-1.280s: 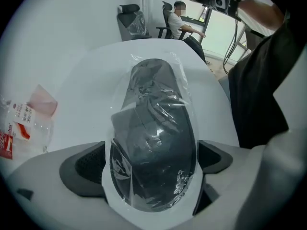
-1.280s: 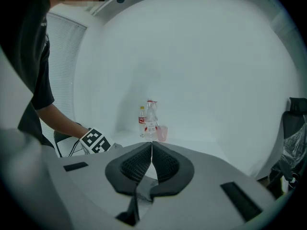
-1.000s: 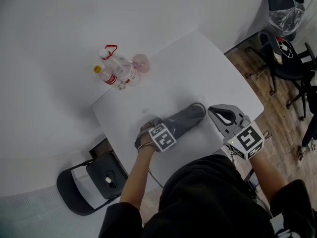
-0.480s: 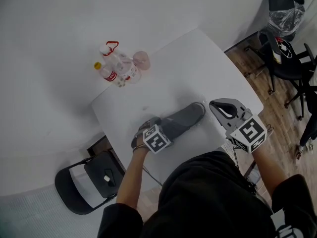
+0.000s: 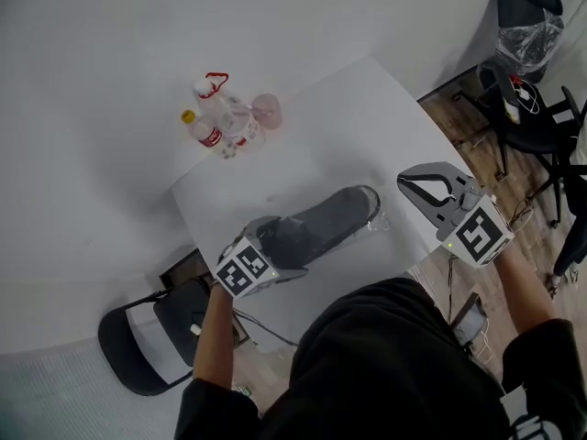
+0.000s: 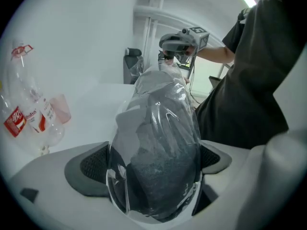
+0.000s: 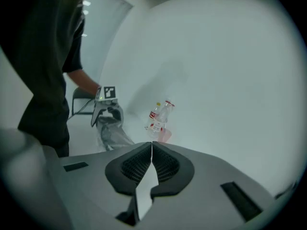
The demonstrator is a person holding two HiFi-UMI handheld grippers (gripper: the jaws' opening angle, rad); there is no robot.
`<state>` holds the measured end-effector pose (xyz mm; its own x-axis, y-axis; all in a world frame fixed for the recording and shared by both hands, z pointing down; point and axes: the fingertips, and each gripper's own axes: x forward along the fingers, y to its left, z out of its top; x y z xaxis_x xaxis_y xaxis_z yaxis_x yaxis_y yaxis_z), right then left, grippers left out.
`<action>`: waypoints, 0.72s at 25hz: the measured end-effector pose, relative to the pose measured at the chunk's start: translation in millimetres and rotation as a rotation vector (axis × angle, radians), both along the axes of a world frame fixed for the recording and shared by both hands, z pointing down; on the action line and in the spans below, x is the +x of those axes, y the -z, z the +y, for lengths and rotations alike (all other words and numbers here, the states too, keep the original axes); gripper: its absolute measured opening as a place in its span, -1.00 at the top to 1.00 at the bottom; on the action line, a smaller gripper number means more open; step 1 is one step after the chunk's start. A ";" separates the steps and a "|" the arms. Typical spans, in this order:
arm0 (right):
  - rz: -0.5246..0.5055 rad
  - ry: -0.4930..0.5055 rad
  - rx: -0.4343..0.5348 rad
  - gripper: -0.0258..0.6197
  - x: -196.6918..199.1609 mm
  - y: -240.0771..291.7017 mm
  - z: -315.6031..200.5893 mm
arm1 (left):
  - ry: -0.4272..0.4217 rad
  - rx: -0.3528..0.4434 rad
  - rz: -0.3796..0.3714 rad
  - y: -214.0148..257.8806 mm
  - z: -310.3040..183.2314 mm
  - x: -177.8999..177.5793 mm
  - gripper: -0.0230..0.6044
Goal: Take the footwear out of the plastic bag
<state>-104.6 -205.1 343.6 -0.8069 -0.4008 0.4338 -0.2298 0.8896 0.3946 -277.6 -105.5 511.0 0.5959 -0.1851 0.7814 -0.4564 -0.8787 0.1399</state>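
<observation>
A dark grey shoe [image 5: 316, 223] lies sealed in a clear plastic bag [image 5: 371, 211] on the white table [image 5: 367, 108]. My left gripper [image 5: 272, 244] is shut on the bag's near end and holds that end raised, so the bag slopes down toward its far end. In the left gripper view the wrapped shoe [image 6: 158, 162] fills the gap between the pads [image 6: 91, 169]. My right gripper [image 5: 408, 183] hovers to the right of the bag, shut and empty; its pads [image 7: 165, 164] meet with nothing between them. From there the left gripper [image 7: 108, 104] and bag [image 7: 112, 134] show at the left.
Two clear bottles [image 5: 220, 122] and a pink cup [image 5: 267, 110] stand at the table's far left corner. A black folding chair [image 5: 151, 337] stands left of the near edge. Black chairs [image 5: 532, 108] stand on the wooden floor to the right, one bearing a plastic bag [image 5: 527, 30].
My left gripper has risen and drawn back to the left, lifting the bag's near end off the table. The right gripper has risen a little and rolled.
</observation>
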 end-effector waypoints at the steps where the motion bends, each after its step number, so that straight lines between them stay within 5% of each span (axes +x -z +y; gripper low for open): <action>1: 0.046 0.049 0.050 0.86 -3.5 3.2 2.5 | -0.010 0.009 0.011 9.8 0.8 -2.4 -0.89; 10: 0.295 0.526 0.258 0.85 -20.2 30.2 51.5 | -0.085 -0.012 0.231 93.2 13.5 2.6 -0.89; 15: 0.352 0.641 0.350 0.81 -21.1 39.0 69.3 | -0.105 -0.048 0.343 114.4 17.8 10.3 -0.89; 18: 0.356 0.671 0.339 0.46 -15.3 40.5 78.6 | -0.070 -0.058 0.420 123.7 15.0 11.6 -0.74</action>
